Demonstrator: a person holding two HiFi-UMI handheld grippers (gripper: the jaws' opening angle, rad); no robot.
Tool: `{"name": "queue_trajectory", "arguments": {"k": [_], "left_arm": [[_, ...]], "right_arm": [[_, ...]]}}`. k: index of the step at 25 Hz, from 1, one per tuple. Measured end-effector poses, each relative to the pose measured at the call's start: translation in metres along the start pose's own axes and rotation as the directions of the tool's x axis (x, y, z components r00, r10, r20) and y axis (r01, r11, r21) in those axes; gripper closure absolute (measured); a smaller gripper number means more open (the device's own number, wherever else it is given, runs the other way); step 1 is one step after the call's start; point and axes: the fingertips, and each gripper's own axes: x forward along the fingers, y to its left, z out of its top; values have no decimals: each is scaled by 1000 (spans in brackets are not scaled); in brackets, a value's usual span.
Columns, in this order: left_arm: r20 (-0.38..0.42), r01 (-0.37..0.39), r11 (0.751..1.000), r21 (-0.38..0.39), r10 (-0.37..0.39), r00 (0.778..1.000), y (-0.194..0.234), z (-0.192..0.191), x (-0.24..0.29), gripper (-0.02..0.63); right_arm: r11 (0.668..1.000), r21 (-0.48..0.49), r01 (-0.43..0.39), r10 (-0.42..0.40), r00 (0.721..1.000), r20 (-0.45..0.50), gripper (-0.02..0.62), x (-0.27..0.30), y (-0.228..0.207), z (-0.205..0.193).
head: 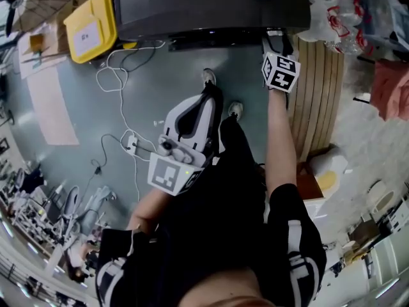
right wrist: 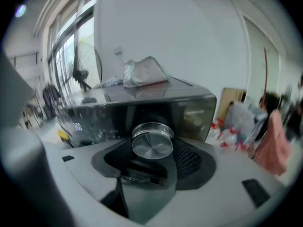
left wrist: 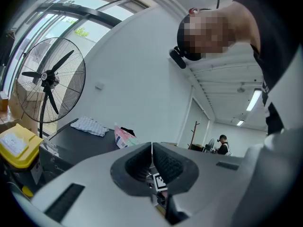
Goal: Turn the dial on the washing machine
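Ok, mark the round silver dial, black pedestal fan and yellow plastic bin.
round silver metal dial (right wrist: 152, 145): right gripper view, its flat face.
black pedestal fan (left wrist: 47, 77): left gripper view, its hub.
yellow plastic bin (head: 102, 15): head view, its lid.

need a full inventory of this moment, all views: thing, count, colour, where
washing machine: 1, dark grey, ahead of the person
dial: 1, silver, on the machine's front
bin: 1, yellow, left of the machine
cable: at least 1, white, loose on the floor
fan: 1, black, by the window
checked cloth: 1, white and grey, on top of the machine
plastic bags: several, clear with red, right of the machine
slatted panel: 1, pale wood, at the person's right
pink cloth: 1, far right
left tool: 1, white, jaws together, empty
right tool: 1, white, jaws on the dial
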Motion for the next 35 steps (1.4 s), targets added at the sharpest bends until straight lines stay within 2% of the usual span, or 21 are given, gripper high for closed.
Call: {"name": "queue_trajectory", "arguments": {"k": [2,3,7,12,16,19,21,23,25,28,35], "left_arm": [[-1,-2,1000,7,2,1000,0,-1,-2,578],[-4,-3,1000,7,3,1000,0,-2,-3,578],[14,-6,1000,3,6,1000,1,0,-9,578],[45,-5,1000,13,4,999,-8,14,-28,578],[98,-18,998,57,12,995,-39,48,-60,578],[147,-30,996,87,17,989,-72,77,-91,578],[183,-52,993,103,32,983,-93,93,-116,578],[215,-77,990,115,51,975,-109,106,-140,578],[234,-95,988,123,65,970,-118,114,-161,578],[247,-102,986,129,68,967,-125,120,-188,578],[255,-96,986,137,58,965,-125,128,-242,578]], "right_arm": [[982,-164,96,-99,995,-8,304,0,4,0],[972,-204,120,-123,992,-5,304,0,4,0],[971,-209,119,-121,993,5,298,-1,4,1],[984,-163,70,-72,997,-7,281,-28,15,0],[998,-59,-36,37,999,6,304,-101,37,15],[991,-18,-130,131,989,67,379,-179,59,42],[984,-8,-180,179,975,128,443,-234,73,63],[976,-16,-216,216,959,185,480,-284,87,81],[969,-40,-243,246,939,239,523,-326,100,97],[960,-82,-269,282,909,306,541,-381,121,112],[950,-74,-302,307,868,390,569,-480,173,108]]}}
